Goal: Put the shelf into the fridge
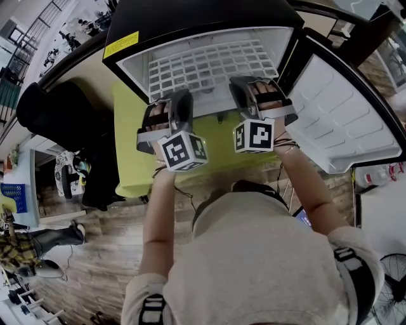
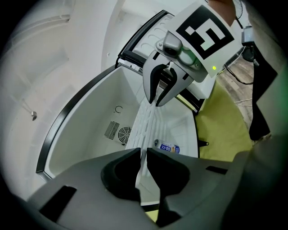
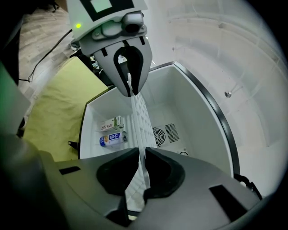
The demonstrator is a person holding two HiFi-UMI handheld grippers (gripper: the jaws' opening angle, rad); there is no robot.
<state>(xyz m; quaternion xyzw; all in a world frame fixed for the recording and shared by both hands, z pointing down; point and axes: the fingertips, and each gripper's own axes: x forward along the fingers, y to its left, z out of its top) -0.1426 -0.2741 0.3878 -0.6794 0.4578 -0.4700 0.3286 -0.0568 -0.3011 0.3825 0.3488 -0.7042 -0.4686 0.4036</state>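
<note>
A small fridge point(image 1: 190, 19) with a black frame stands open on a yellow-green table. The white grid shelf point(image 1: 209, 66) lies level inside its white cavity, front edge toward me. My left gripper point(image 1: 174, 117) is shut on the shelf's front edge at the left, my right gripper point(image 1: 250, 101) on the same edge at the right. In the left gripper view the shelf point(image 2: 146, 126) runs edge-on from my jaws to the right gripper point(image 2: 159, 96). In the right gripper view the shelf point(image 3: 139, 121) runs likewise to the left gripper point(image 3: 128, 87).
The fridge door point(image 1: 342, 120) hangs open at the right. Below the shelf lie a blue can point(image 3: 110, 140) and a small carton point(image 3: 112, 124). A round fan vent point(image 3: 164, 133) sits in the back wall. The yellow-green table point(image 1: 127, 159) ends just in front of me.
</note>
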